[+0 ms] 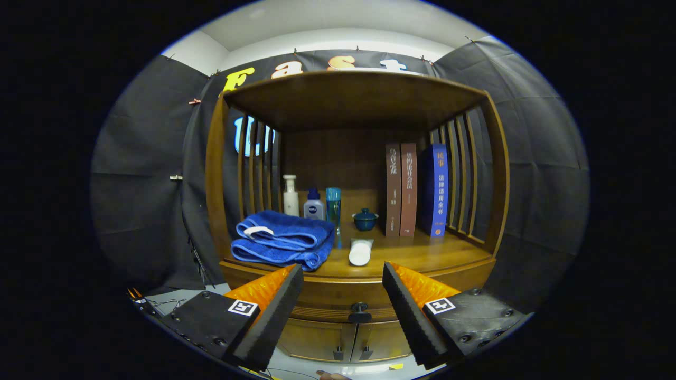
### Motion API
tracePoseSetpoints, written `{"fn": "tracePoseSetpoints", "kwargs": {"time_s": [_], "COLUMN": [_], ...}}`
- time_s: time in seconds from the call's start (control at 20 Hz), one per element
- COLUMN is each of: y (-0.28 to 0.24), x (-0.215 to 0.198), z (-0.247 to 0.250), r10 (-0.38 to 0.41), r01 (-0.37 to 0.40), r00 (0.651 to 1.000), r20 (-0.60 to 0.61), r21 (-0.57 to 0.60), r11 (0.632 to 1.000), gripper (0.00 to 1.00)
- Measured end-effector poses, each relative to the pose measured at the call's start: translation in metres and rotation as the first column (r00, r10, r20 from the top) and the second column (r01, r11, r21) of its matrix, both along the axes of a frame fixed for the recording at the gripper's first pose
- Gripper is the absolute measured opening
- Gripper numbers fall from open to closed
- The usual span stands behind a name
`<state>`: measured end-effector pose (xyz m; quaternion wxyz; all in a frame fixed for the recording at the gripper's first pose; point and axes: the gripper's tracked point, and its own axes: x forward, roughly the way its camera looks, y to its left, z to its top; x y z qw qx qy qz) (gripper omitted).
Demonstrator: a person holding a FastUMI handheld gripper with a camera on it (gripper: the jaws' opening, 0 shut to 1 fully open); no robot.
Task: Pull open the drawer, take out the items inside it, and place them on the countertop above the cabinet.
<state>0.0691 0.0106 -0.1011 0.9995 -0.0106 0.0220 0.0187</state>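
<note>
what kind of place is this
Likely a staged home setup in a cloth-walled booth: a wooden cabinet holds a folded blue towel, toiletry bottles and books. The open gripper faces its drawer knob.

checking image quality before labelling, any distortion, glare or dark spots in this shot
Gripper view: strong fisheye bending of the cabinet posts; the recess behind the books is dim; mild sheen on the countertop; drawer knob is sharp between the open gripper fingers.
</note>
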Motion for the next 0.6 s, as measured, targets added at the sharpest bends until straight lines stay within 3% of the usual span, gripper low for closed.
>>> {"fn": "tracePoseSetpoints", "kwargs": {"time_s": [0.6], "y": [-0.002], "x": [-0.079], "z": [0.071], "r10": [-0.009], "r01": [0.008], "r00": [0.999], "r20": [0.032], "r21": [0.033], "r11": [0.999], "gripper": [0.99]}}
